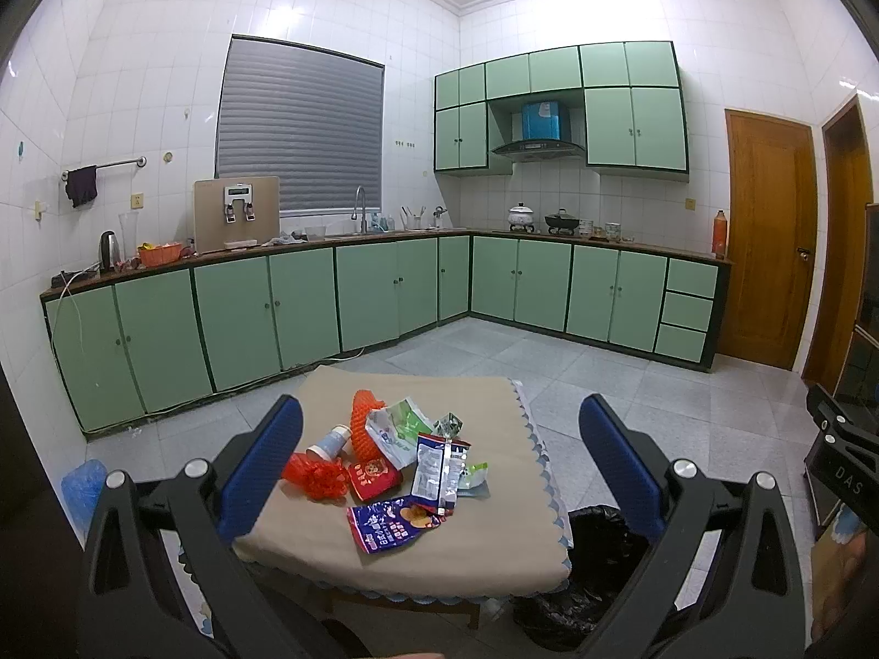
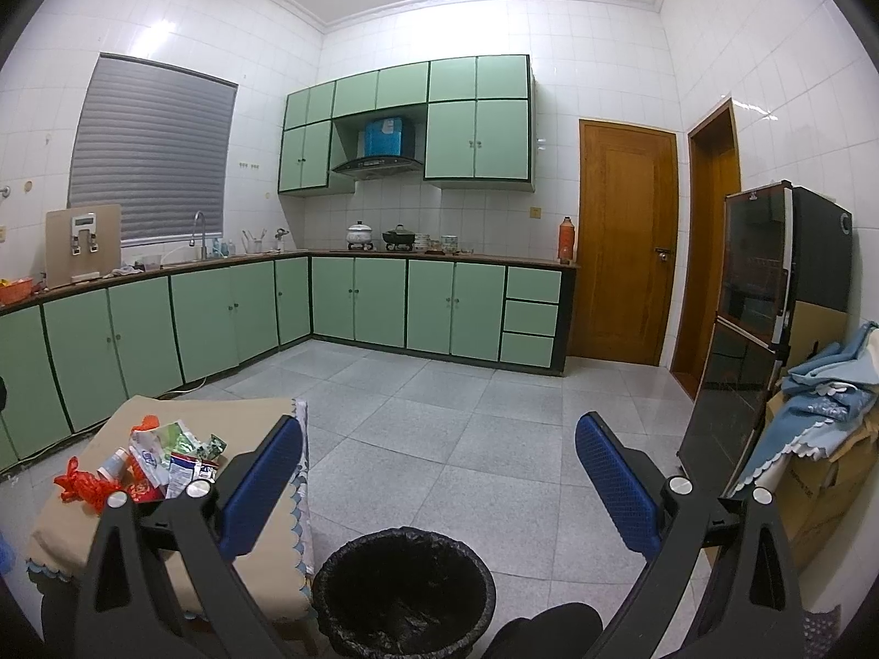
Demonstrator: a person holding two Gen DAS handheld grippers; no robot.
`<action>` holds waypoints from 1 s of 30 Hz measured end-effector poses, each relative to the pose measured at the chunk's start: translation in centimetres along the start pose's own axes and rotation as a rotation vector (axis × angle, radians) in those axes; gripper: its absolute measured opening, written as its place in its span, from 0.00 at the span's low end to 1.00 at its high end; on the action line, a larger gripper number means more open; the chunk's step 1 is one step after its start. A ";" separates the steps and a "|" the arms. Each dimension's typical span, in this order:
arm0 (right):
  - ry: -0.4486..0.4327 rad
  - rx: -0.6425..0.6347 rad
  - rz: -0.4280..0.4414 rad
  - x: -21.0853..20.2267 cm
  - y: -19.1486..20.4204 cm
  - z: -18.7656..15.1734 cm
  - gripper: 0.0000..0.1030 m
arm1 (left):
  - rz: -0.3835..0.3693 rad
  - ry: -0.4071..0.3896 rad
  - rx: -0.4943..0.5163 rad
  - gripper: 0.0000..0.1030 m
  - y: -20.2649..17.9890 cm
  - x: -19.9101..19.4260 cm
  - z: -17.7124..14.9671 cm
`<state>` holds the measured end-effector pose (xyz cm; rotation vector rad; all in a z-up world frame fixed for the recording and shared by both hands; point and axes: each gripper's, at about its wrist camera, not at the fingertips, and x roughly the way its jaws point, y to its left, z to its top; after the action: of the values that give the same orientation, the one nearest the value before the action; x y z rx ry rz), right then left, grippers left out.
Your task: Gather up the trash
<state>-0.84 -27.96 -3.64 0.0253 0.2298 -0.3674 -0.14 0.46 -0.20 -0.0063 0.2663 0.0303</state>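
A pile of trash lies on a small table with a beige cloth (image 1: 483, 543): a purple snack wrapper (image 1: 390, 527), a white and blue pouch (image 1: 431, 467), a red packet (image 1: 373, 479), an orange foam net (image 1: 363, 423), a red crumpled bag (image 1: 318, 480), a small white bottle (image 1: 329, 442) and a white-green bag (image 1: 398, 428). My left gripper (image 1: 439, 439) is open and empty, above and before the pile. My right gripper (image 2: 439, 456) is open and empty above a black-lined bin (image 2: 404, 587), right of the table. The pile (image 2: 148, 461) also shows in the right wrist view.
The bin (image 1: 599, 565) stands at the table's (image 2: 263, 527) right front corner. Green kitchen cabinets (image 1: 307, 307) line the far walls. A dark glass-front cabinet (image 2: 758, 329) and cardboard boxes with blue cloth (image 2: 824, 417) stand at the right. Grey tiled floor (image 2: 439, 412) lies between.
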 end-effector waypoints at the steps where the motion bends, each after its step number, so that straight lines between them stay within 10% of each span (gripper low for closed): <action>1: 0.000 0.000 0.000 0.0 0.0 0.0 0.94 | 0.000 -0.002 0.001 0.95 0.0 -0.1 0.0; 18: -0.014 -0.018 0.034 0.4 0.7 -0.2 0.94 | 0.007 -0.030 -0.013 0.95 0.7 0.3 0.0; 30: -0.011 -0.086 0.241 3.3 5.0 -1.4 0.94 | 0.076 -0.007 -0.099 0.95 6.3 1.4 -1.2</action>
<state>3.60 -24.39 -5.81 -0.0336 0.2286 -0.1176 0.70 6.78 -1.75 -0.0943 0.2576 0.1186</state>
